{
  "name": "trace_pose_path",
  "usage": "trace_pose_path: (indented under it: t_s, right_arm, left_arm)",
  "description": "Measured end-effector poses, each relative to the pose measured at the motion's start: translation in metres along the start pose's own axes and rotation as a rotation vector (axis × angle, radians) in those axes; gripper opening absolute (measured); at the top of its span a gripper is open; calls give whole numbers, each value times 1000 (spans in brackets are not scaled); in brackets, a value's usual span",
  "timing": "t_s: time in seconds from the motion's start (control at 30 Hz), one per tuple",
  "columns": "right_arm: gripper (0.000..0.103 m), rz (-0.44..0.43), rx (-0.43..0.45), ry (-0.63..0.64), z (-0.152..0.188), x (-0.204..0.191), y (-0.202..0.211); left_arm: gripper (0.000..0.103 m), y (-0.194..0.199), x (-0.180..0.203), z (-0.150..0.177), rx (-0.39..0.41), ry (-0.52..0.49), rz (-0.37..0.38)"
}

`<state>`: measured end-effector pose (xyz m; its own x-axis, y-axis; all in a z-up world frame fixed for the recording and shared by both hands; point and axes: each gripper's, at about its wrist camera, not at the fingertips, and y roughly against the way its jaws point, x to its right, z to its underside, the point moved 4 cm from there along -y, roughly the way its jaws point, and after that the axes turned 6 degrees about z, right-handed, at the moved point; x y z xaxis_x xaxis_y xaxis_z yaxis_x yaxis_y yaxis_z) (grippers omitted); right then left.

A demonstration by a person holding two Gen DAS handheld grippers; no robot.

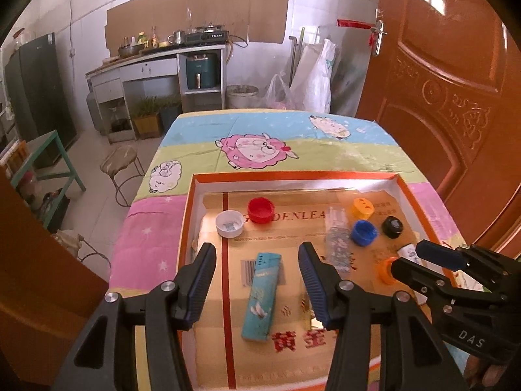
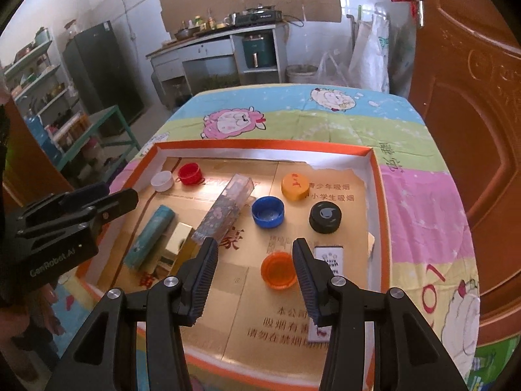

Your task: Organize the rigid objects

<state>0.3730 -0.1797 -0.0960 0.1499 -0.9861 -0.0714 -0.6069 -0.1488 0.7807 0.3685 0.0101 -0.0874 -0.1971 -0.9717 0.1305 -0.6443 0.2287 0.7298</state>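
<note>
Tray point(image 2: 377, 176): orange rim, gold floor with red lettering. Caps: red point(image 2: 190, 173), white point(image 2: 162, 180), yellow-orange point(image 2: 295, 186), blue point(image 2: 268, 211), black point(image 2: 325, 217), translucent orange point(image 2: 279, 270). Box point(image 1: 261, 296): teal, white floral print. Tabletop cloth point(image 2: 325, 123): pastel bands, cartoon sheep.

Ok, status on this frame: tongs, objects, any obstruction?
Left tongs open over teal lighter. Right tongs open at orange cap. Nothing held. Clear lighter lies between them, not blocking.
</note>
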Motion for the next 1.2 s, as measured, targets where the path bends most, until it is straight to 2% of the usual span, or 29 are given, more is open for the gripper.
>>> trace_pose_path:
  t_s: [0.27, 0.5, 0.6, 0.83, 1.03, 1.13, 1.2]
  right_arm:
    - [49, 7, 36, -14, 10, -4, 38]
    - [49, 42, 86, -26, 25, -12, 77]
    - [49, 58, 109, -24, 35, -19, 98]
    - [49, 111, 187, -39, 59, -26, 154]
    - [49, 133, 238, -46, 85, -37, 194]
    - [49, 138, 260, -44, 97, -43, 213]
    - [49, 135, 274, -41, 106, -47, 224]
  left_arm:
    - [52, 34, 11, 9, 31, 1, 14]
    - [52, 77, 23, 26, 92, 20, -20]
    - [52, 98, 32, 37, 124, 11, -41]
    - [52, 148, 45, 63, 190, 21, -32]
    - [52, 187, 52, 86, 247, 35, -77]
    - [52, 207, 57, 101, 282, 33, -125]
    - [52, 219, 63, 111, 295, 31, -88]
